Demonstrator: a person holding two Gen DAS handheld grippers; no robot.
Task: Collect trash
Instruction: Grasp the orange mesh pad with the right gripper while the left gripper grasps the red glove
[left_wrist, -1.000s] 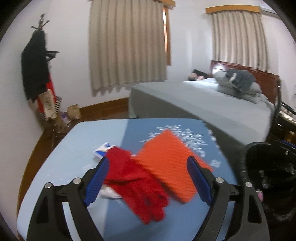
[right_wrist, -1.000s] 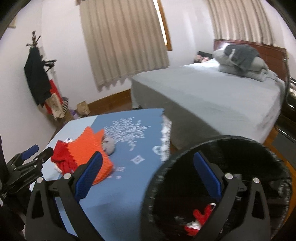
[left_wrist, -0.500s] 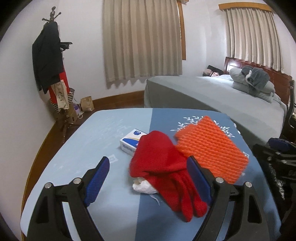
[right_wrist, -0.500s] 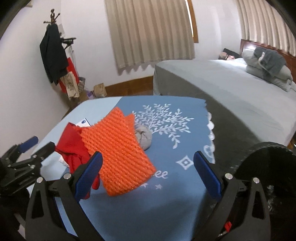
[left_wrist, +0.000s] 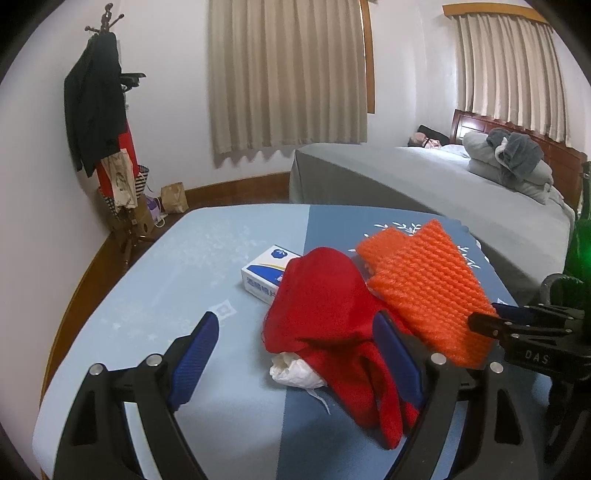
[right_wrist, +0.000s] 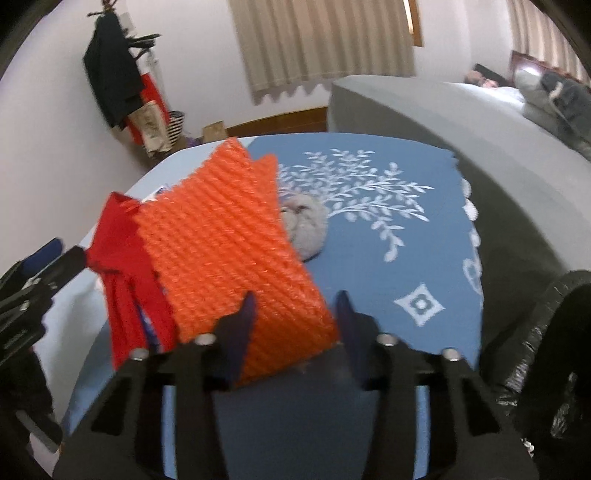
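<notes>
An orange ribbed foam sheet (right_wrist: 229, 243) lies on the blue table; it also shows in the left wrist view (left_wrist: 424, 280). My right gripper (right_wrist: 295, 321) has its jaws half closed around the sheet's near edge; I cannot tell if they grip it. A red cloth (left_wrist: 325, 314) lies left of the sheet, over a crumpled white tissue (left_wrist: 295, 373). My left gripper (left_wrist: 295, 358) is open, its jaws on either side of the cloth and tissue. A grey crumpled ball (right_wrist: 306, 225) lies behind the sheet. A white and blue box (left_wrist: 264, 273) sits behind the cloth.
A black bin with a bag liner (right_wrist: 554, 332) stands off the table's right edge. A grey bed (left_wrist: 424, 184) lies beyond the table. A coat rack (left_wrist: 99, 122) stands by the left wall. A green bottle (left_wrist: 580, 243) stands at the right.
My right gripper has swung from the bin to the orange sheet and narrowed its jaws around the sheet's edge. My left gripper has come closer to the red cloth.
</notes>
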